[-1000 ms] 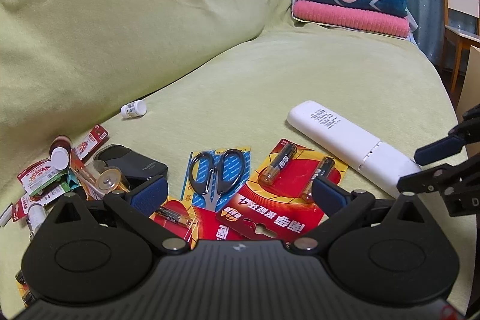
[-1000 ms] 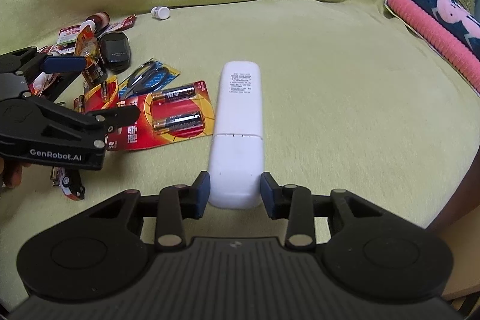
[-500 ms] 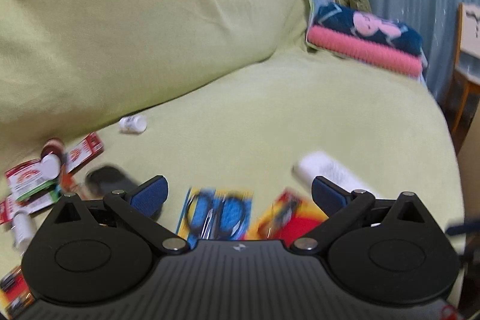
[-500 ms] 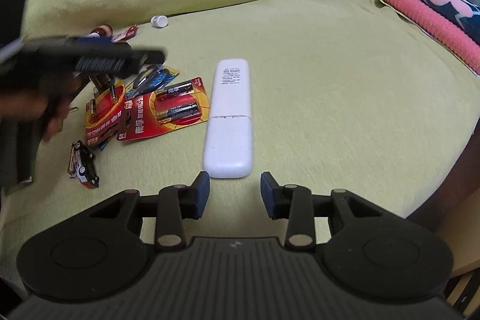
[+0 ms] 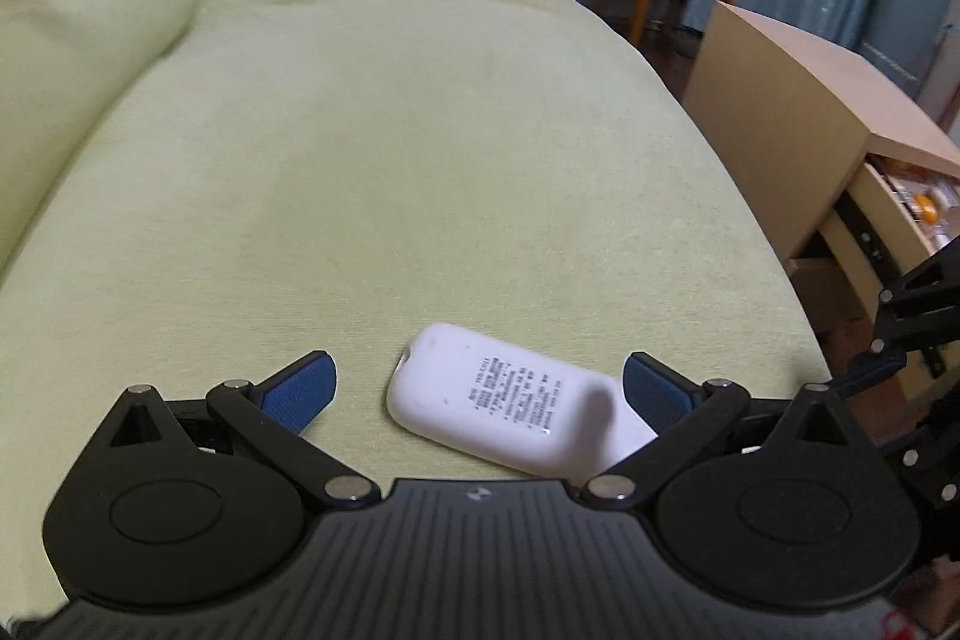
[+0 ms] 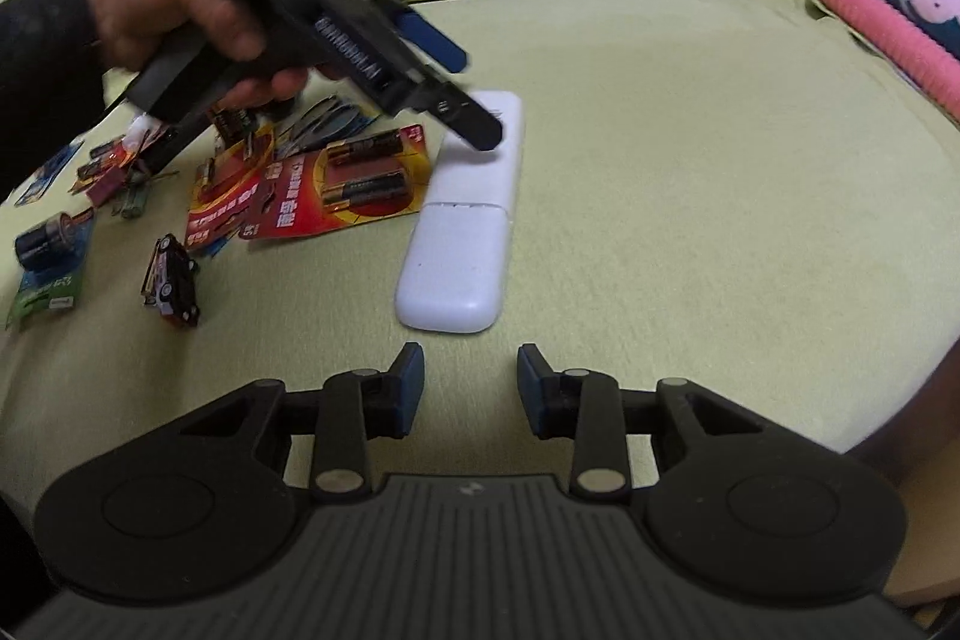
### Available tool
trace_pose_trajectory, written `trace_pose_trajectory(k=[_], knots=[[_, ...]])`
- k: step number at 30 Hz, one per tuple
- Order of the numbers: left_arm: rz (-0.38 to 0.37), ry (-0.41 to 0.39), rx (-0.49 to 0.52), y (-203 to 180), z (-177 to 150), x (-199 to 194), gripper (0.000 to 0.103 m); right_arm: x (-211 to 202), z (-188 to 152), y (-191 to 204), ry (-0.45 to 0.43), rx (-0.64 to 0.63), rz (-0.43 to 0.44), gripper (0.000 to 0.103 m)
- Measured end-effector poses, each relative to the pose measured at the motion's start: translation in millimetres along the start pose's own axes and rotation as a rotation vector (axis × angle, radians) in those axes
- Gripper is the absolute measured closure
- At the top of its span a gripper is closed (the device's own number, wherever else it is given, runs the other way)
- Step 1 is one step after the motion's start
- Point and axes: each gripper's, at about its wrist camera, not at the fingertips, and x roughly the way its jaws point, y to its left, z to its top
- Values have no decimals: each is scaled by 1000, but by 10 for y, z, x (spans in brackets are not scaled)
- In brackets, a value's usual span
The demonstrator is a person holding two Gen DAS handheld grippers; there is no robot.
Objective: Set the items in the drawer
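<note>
Off to the left of the right gripper, the battery packs were left lying on the cushion; the left gripper was held spread wide over the white remote, nothing clasped. Just ahead of the right gripper's parted, empty pads, the remote's near end was best straddled squarely before closing. Rightward, the open drawer was waiting.

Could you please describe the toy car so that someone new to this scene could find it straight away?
Start at the long white remote lying on the green sofa seat. Left of it lie red battery packs; the toy car sits nearer the camera than these, alone on bare cushion. It is the only thing with wheels.
</note>
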Motion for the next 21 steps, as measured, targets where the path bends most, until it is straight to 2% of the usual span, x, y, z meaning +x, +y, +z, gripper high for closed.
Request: trace_pose_trajectory(k=[3,8,16,18,21], knots=[[-63,38,-59,180,18,125,1,50,-12,-30,20,4,20,82],[-129,50,-67,188,24,97,1,46,-47,-124,24,29,21,84],[-108,105,-19,33,-124,-59,1,-43,-132,-226,14,92,46,86],[-109,119,-1,-24,-150,-123,1,-75,-171,-272,7,122,62,90],[-112,93,-22,45,-179,-244,1,-146,-244,-390,-19,178,71,98]])
